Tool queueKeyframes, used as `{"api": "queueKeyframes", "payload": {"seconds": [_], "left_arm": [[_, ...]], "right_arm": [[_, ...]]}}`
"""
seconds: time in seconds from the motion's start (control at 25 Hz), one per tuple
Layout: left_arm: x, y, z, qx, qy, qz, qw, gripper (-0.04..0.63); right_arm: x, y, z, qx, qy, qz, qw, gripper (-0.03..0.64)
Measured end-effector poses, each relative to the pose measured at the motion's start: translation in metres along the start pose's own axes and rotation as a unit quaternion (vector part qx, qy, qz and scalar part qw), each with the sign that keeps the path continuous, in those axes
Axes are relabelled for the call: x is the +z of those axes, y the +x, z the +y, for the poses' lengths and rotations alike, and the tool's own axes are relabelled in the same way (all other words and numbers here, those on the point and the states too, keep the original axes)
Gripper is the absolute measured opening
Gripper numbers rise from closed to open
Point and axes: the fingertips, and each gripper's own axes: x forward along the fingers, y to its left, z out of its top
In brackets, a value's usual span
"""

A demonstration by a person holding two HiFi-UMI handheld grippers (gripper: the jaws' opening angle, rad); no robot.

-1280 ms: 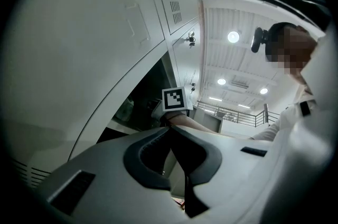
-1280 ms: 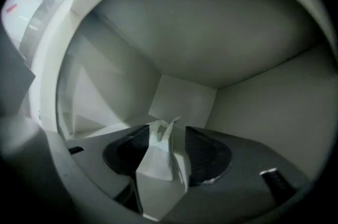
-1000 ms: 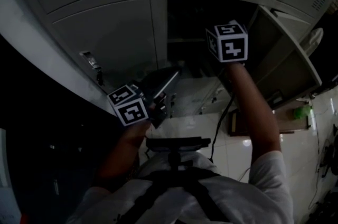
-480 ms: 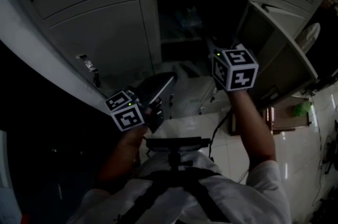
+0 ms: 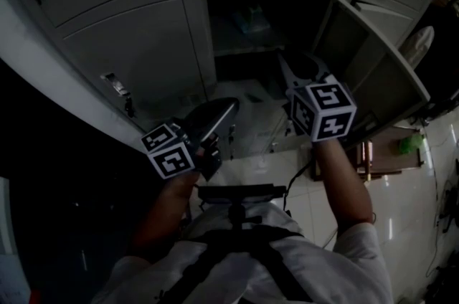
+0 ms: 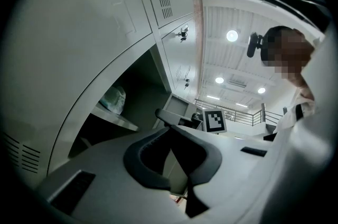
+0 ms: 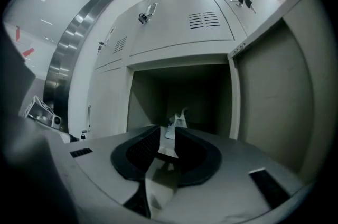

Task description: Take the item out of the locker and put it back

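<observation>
The grey locker point(image 5: 251, 44) stands open, its door point(image 5: 373, 59) swung out to the right. My right gripper point(image 5: 295, 69) points into the opening just below the inner shelf. Its jaws are closing, and in the right gripper view the right gripper point(image 7: 170, 136) pinches a thin pale wrapper point(image 7: 174, 123) that sticks up between the pads. A crumpled plastic bag point(image 6: 113, 99) lies on the shelf, showing faintly as a pale bag point(image 5: 252, 21) in the head view. My left gripper point(image 5: 219, 112) hangs lower left, outside the locker; in its own view the left gripper point(image 6: 170, 130) has its jaws together with nothing in them.
Closed locker doors point(image 5: 136, 44) with vents and key locks surround the open one. The open door's edge runs close by my right arm point(image 5: 344, 173). A glossy tiled floor point(image 5: 401, 224) lies below, with a green object point(image 5: 410, 147) at the right.
My right gripper has drawn back and down from deep in the locker towards me. The left gripper has hardly moved.
</observation>
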Motion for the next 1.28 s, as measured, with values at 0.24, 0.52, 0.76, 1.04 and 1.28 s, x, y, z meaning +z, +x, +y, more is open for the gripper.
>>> {"api": "queueKeyframes", "payload": {"seconds": [0.24,0.52,0.76,1.04,1.28], "left_arm": [[-0.002,0.002,-0.007,-0.005,0.0,0.0,1.0,0.0],[-0.015,0.005,-0.013,-0.009,-0.011,0.007,0.9999,0.0],[-0.028,-0.004,-0.013,0.001,-0.026,0.013,0.9996,0.0],[-0.04,-0.021,-0.005,0.022,-0.047,0.018,0.9985,0.0],[-0.051,-0.032,-0.006,0.03,-0.065,0.025,0.9971,0.0]], "right_arm": [[-0.006,-0.016,0.008,0.007,0.007,-0.001,1.0,0.075],[-0.027,-0.035,0.012,0.004,0.016,0.008,1.0,0.069],[-0.048,-0.051,0.017,0.008,0.057,0.011,0.998,0.063],[-0.079,-0.066,0.021,-0.002,0.1,0.031,0.994,0.053],[-0.101,-0.08,0.025,-0.01,0.125,0.051,0.991,0.051]]}}
